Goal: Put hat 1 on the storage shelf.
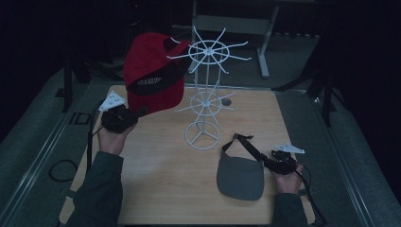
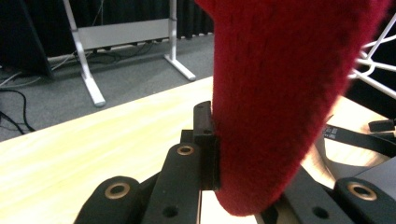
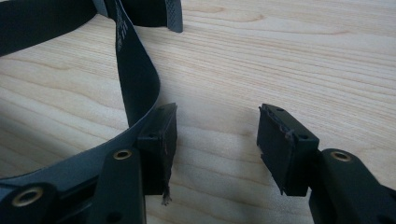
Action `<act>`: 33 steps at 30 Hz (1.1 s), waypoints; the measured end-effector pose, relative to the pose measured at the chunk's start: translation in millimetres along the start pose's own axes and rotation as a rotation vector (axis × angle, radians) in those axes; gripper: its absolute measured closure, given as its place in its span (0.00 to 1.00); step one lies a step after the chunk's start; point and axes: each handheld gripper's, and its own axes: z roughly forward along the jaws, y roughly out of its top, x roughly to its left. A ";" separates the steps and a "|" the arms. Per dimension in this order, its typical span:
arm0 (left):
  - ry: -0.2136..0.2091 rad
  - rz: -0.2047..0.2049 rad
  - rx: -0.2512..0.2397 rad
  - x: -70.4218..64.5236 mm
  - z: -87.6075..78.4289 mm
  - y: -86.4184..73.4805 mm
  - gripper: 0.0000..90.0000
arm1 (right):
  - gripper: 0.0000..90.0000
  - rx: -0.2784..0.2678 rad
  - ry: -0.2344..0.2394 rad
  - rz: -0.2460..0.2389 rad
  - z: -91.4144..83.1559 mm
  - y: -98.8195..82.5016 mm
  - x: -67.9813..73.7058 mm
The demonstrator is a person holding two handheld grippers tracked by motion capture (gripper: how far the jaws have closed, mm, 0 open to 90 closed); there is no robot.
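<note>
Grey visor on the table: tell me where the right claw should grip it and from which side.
Grip the black strap, coming in from the right. The grey visor has a brim lying flat on the table, but the strap stands on edge beside the open right claw, thin enough to pinch.

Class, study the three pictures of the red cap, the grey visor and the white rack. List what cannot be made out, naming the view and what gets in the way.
- White lettering on the red cap's black band: high view, too small and dim.
- Right jaw of the left tongs: left gripper view, covered by the cap's brim.
- Grey visor's strap: right gripper view, cut off by the top and left edges.
- Room behind the white rack: high view, too dark.
</note>
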 end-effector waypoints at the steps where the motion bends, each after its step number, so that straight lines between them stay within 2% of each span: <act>1: 0.001 -0.005 0.002 0.4 0.6 -1.2 0.95 | 0.53 0.000 0.000 -0.002 0.0 0.0 -0.1; 10: 0.013 -0.009 0.021 2.0 1.9 -5.0 0.94 | 0.53 -0.001 -0.001 -0.004 0.1 -0.1 -0.3; 13: 0.010 -0.012 0.014 1.6 2.6 -5.1 0.92 | 0.53 0.001 0.001 -0.002 0.0 -0.1 -0.1; 20: 0.012 -0.011 0.006 2.0 0.9 -4.4 0.79 | 0.53 0.000 0.000 -0.003 0.0 -0.1 -0.1; 25: 0.015 -0.008 0.018 2.9 0.3 -4.6 0.70 | 0.53 0.000 0.001 -0.002 0.0 -0.1 -0.1; 33: 0.023 0.009 0.035 0.3 0.7 -7.5 0.63 | 0.53 0.000 0.001 -0.001 0.0 -0.1 0.1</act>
